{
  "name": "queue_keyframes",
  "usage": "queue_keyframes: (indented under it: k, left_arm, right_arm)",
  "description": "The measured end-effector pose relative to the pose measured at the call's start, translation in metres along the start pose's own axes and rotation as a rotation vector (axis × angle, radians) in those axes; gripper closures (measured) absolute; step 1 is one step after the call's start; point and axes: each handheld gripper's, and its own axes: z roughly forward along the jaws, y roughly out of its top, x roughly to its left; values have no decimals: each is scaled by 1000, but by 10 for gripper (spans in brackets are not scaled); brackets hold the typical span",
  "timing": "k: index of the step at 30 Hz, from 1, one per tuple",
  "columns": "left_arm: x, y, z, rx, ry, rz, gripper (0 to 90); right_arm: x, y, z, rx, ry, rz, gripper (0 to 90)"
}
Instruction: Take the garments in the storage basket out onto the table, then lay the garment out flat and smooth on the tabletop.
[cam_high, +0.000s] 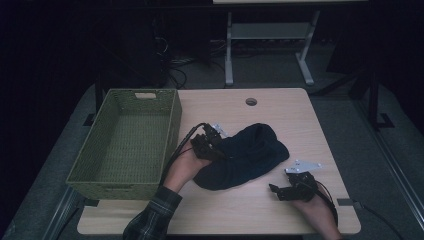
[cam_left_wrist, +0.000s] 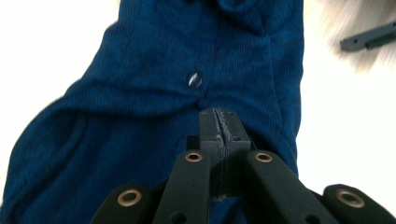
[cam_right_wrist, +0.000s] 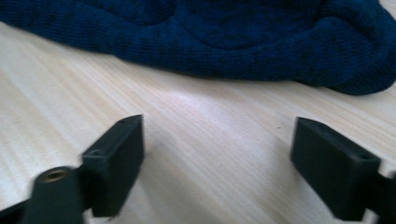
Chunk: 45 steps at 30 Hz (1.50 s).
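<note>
Dark blue knitted garment (cam_high: 245, 157), lying crumpled in a rounded heap near the middle of the pale wood-grain table (cam_high: 280, 107), just right of the green woven basket (cam_high: 127, 142). In the left gripper view its fabric shows a fine ribbed knit, soft folds and one small shiny button (cam_left_wrist: 195, 79).

Left gripper (cam_high: 216, 148): held at the garment's left edge, the hand (cam_high: 186, 167) coming in from the lower left with the forearm in a plaid sleeve (cam_high: 152, 217). Its jaws are pressed together, with a fold of the cloth drawn up to their tips, so the garment is pinched between them.

Right gripper (cam_high: 275, 189): resting low near the table's front right, its jaws pointing left towards the garment and standing apart over bare wood. In the right gripper view the two black, blocky pads (cam_right_wrist: 116, 154) have nothing between them, and the garment's thick rolled hem lies beyond them, not touching. The right hand (cam_high: 317, 212) enters from the bottom edge, and a grey three-cornered plate (cam_high: 302, 166) sits on top of the gripper.

The basket is rectangular, with tightly woven walls and a handle slot in its far wall. The table has rounded corners and a round cable hole (cam_high: 251, 102) near its far edge.
</note>
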Motion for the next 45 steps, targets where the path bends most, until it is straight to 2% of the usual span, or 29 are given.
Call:
queue_keyframes:
  k: [3,5,11,18,21,27,33,40,45]
  left_arm:
    - [-3,-10,-1,5,19,6,898]
    - [-7,-16,-1,12,34,7,897]
    - [-18,-27,12,61,59,21,898]
    - [-22,-40,33,128,49,23,899]
    - [-21,-43,40,149,35,14,899]
    - [-23,-46,40,133,-10,17,899]
    - [-39,-48,42,111,-55,44,898]
    - [-60,-42,48,103,-93,96,898]
    - [-73,-38,55,85,-152,115,898]
  right_arm:
    - [2,2,-2,1,5,-20,301]
    - [4,3,-3,-5,-2,-20,308]
    - [2,1,-3,6,9,-10,294]
    - [3,-4,-1,-28,17,-15,233]
    - [4,-6,0,-42,19,-9,206]
    - [4,-6,0,-37,15,-11,187]
    - [3,-6,0,-37,13,-12,182]
    - [3,-6,0,-36,13,-12,181]
    - [2,-6,-1,-36,12,-15,172]
